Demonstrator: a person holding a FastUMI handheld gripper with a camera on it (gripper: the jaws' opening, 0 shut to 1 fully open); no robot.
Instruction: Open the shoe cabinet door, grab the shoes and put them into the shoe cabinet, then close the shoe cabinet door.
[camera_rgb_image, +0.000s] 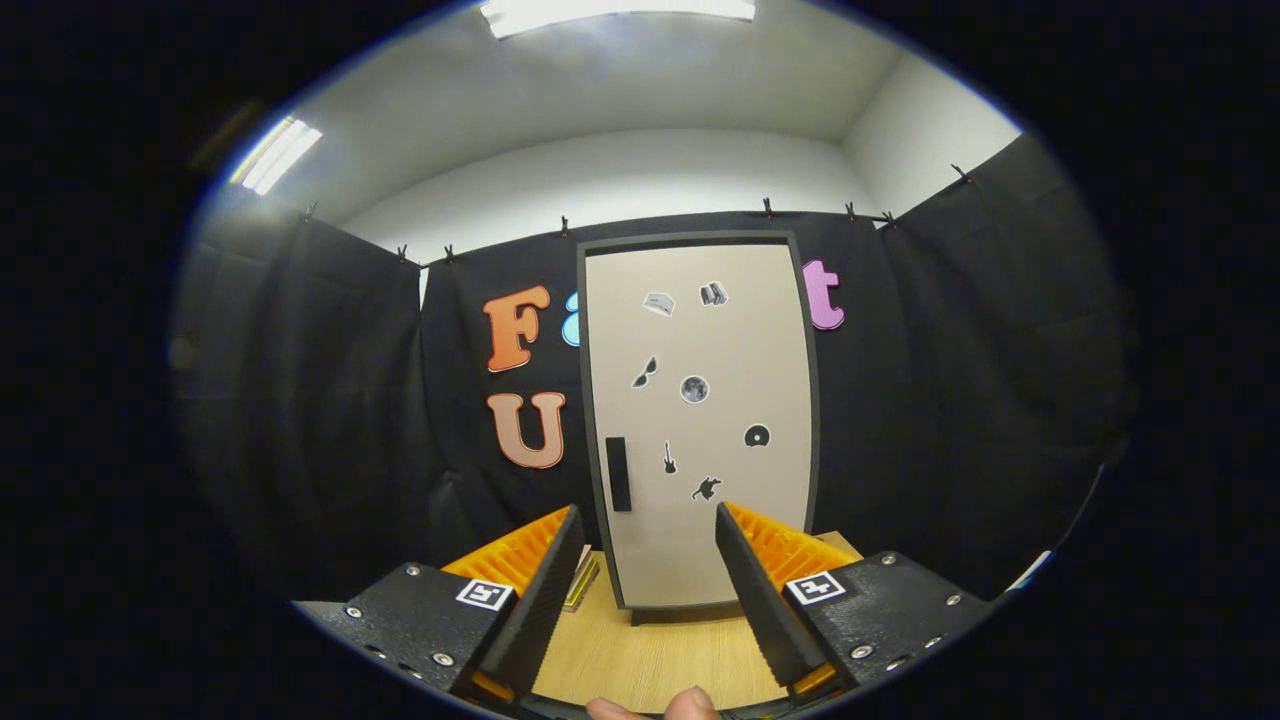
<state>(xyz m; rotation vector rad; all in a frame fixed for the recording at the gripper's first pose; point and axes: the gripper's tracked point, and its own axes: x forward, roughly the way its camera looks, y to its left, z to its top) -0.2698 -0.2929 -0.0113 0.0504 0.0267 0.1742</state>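
Shoe cabinet (700, 420) stands upright on wooden tabletop (650, 655), straight ahead of your gripper (648, 525), well beyond fingertips. Door (700, 330) closed, stickers on face. Dark handle (618, 474) near door's left edge. Your gripper fingers spread apart, nothing between them.
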